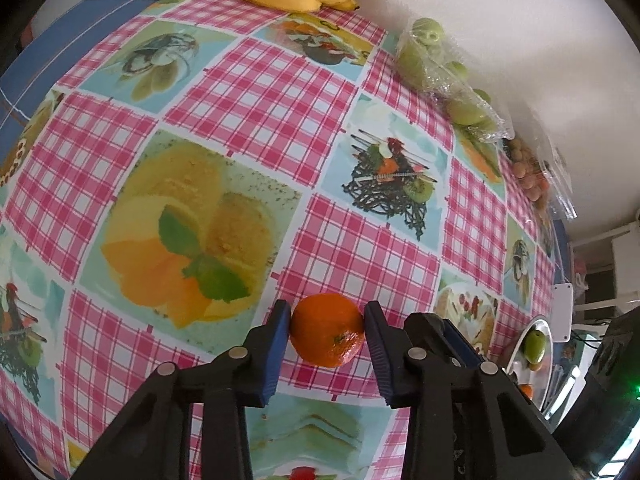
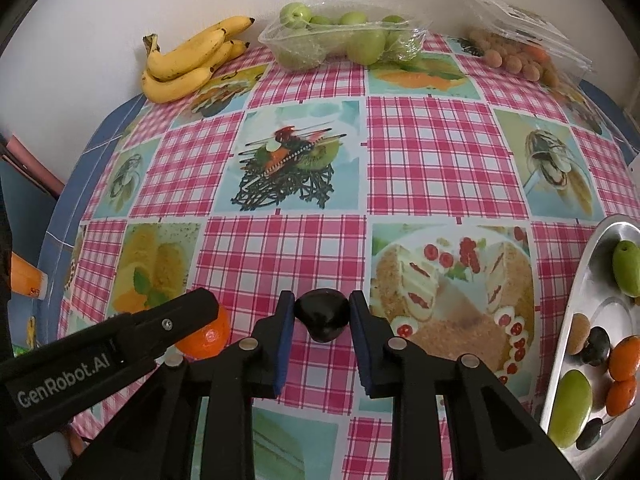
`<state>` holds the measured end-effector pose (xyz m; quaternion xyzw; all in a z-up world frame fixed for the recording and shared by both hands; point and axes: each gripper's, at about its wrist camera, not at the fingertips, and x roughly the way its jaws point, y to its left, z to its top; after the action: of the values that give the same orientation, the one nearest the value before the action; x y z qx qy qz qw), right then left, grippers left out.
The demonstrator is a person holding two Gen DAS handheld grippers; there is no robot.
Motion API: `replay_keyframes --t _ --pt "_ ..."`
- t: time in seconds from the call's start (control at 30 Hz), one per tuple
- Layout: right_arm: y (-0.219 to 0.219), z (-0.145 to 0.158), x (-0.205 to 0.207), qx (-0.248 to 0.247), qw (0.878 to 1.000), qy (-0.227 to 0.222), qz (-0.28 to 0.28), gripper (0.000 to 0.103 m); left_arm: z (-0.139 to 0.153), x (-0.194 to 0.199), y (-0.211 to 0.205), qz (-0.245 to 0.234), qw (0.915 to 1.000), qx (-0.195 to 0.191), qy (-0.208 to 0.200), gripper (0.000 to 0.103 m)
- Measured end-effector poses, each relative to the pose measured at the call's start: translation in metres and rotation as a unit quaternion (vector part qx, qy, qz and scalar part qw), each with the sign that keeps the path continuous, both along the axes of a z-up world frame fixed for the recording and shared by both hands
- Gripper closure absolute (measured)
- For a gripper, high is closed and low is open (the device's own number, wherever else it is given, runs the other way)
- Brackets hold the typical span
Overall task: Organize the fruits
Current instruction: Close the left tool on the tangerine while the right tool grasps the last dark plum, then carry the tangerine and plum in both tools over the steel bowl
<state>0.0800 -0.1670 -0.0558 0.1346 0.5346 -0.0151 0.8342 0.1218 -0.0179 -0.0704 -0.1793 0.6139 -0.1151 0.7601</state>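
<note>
Closest to the onlooker, the left gripper [image 1: 326,330] holds a small orange [image 1: 327,330] between its pads, both of which touch the peel; whether the fruit is lifted off the checked tablecloth [image 1: 248,92] cannot be told. Beside it, the right gripper [image 2: 322,316] is closed to the width of a dark fruit [image 2: 321,314], its pads against either flank. To the right of the right gripper lies the metal tray [image 2: 576,304], already carrying oranges, green fruits and dark fruits. Well ahead of both grippers, along the wall, sit the bananas [image 2: 188,62], a clear punnet of green fruit [image 2: 340,38] and a clear box of small brown fruit [image 2: 516,54]. The step in hand is judged to be carrying both pieces to the tray. Done well, each grip presses only lightly, the fruit is raised clear of the rim, and each is released low into a bare patch so nothing rolls.
</note>
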Motion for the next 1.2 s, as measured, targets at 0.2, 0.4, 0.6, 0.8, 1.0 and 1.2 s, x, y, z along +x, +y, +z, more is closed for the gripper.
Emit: replay_keyframes --t 0.2,0.4,0.6,0.8,1.0,1.2 --pt "-0.006 0.014 -0.007 0.007 1.0 -0.012 -0.009 0.074 0.016 -0.002 0.006 0.008 0.9997 -0.008 -0.021 0.063" --pt "-0.01 0.029 -0.017 0.015 0.999 -0.025 -0.016 0.074 0.028 -0.004 0.009 0.013 0.9992 -0.014 -0.035 0.063" --pt "-0.02 0.039 -0.027 0.016 0.999 -0.031 -0.027 0.074 0.036 -0.009 0.004 0.012 0.999 -0.014 -0.041 0.063" --pt "-0.043 0.043 -0.039 0.023 0.998 -0.022 -0.048 0.074 0.043 -0.015 -0.01 0.001 0.9987 -0.013 -0.049 0.063" --pt "-0.063 0.046 -0.051 0.012 0.997 -0.013 -0.068 0.074 0.05 -0.024 -0.037 -0.029 0.998 -0.014 -0.055 0.063" --pt "-0.084 0.053 -0.065 -0.004 0.996 -0.013 -0.091 0.074 0.059 -0.034 -0.062 -0.06 0.996 -0.01 -0.065 0.063"
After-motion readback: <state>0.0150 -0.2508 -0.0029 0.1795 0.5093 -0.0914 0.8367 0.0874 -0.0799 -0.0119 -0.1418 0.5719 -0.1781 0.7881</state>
